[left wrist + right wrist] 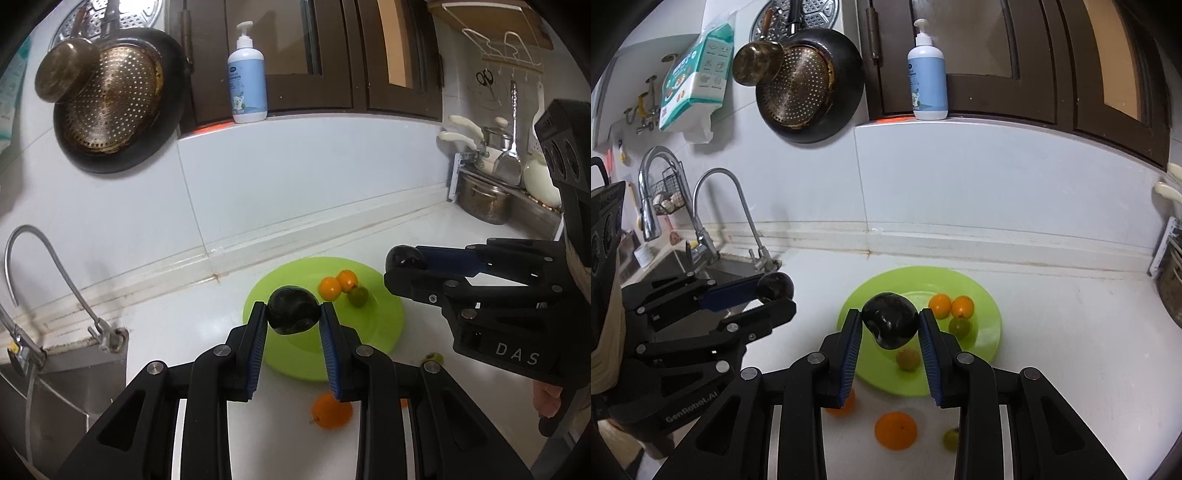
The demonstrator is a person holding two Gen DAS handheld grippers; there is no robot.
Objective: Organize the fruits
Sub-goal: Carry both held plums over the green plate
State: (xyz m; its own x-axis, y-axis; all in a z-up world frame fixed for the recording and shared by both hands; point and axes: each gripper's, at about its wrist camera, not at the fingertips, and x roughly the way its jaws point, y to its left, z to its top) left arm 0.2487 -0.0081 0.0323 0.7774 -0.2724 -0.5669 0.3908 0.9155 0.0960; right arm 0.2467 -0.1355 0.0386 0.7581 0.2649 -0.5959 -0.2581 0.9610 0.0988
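Between the jaws of each gripper sits 1 dark, glossy fruit, clamped at the tips: the left gripper (293, 314) pinches one dark fruit (293, 311), the right gripper (890, 321) another dark fruit (891, 320). Just beyond both jaws lies a green plate (982, 295) with small orange and green fruits. Below the jaws, an orange (895, 430) waits on the white bench (1071, 332). This looks like the carrying step; next, each fruit needs lowering onto the plate and releasing.

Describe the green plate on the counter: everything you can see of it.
The green plate is round, shallow and bright lime, probably plastic, lying flat on the white counter near the wall. Two small oranges and at least two green fruits sit on it. Neither gripper touches it; both hold dark fruits above it.
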